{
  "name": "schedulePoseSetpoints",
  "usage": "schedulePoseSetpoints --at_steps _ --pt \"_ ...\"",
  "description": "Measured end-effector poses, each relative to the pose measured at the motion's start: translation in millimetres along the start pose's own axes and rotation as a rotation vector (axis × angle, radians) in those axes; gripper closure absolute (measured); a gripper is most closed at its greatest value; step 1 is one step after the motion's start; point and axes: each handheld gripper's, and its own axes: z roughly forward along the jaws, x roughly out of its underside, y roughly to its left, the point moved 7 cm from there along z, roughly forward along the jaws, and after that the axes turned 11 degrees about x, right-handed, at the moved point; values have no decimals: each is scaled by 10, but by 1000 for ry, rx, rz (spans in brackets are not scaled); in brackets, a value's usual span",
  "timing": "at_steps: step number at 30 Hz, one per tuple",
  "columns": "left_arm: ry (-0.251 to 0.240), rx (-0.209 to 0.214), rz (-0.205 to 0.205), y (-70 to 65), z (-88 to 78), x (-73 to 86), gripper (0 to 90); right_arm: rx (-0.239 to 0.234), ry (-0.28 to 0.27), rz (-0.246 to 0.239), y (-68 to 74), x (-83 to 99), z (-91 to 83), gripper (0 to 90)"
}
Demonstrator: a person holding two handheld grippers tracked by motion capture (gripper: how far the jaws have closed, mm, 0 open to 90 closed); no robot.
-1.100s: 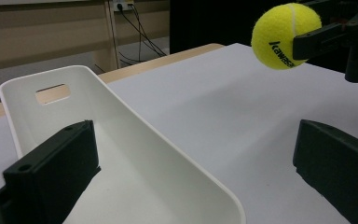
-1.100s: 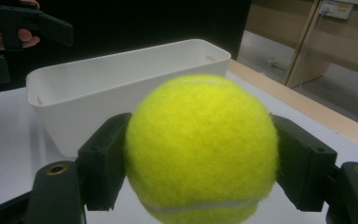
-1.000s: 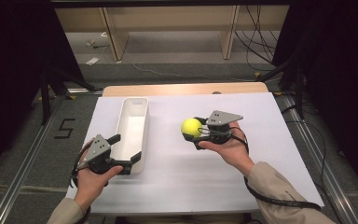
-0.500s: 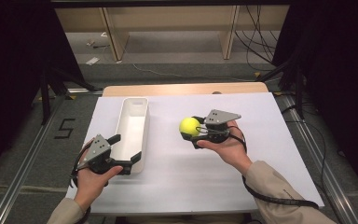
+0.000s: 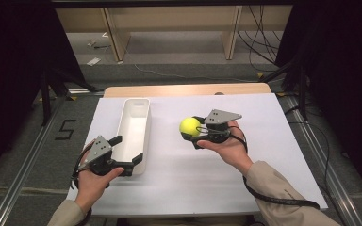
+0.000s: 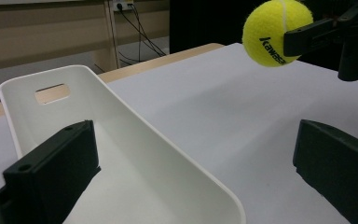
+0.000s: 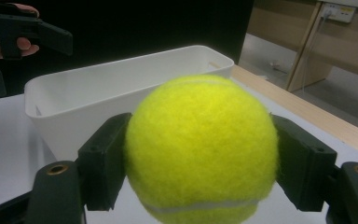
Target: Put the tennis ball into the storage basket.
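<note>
One ball, one tray, two grippers on the white worktop (image 5: pixel 264 141).

A single yellow tennis ball (image 5: pixel 189 126) sat clenched between the jaws of the right gripper (image 5: pixel 195 133), lifted off the worktop, just to the right of the one long white tray (image 5: pixel 143 106). The left gripper (image 5: pixel 127 154) stood at the tray's near end with its jaws spread wide and grasping nothing, one inside the tray, the other outside its right wall.

Beige sleeves (image 5: pixel 283 197) — black grippers (image 5: pixel 195 136), grey three-cornered plates, trailing black cables
</note>
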Motion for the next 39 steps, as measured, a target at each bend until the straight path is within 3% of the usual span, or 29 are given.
schedulePoseSetpoints --at_steps 39 --pt "-2 0 -2 1 -3 -1 0 -13 -9 -2 49 -73 123 277"
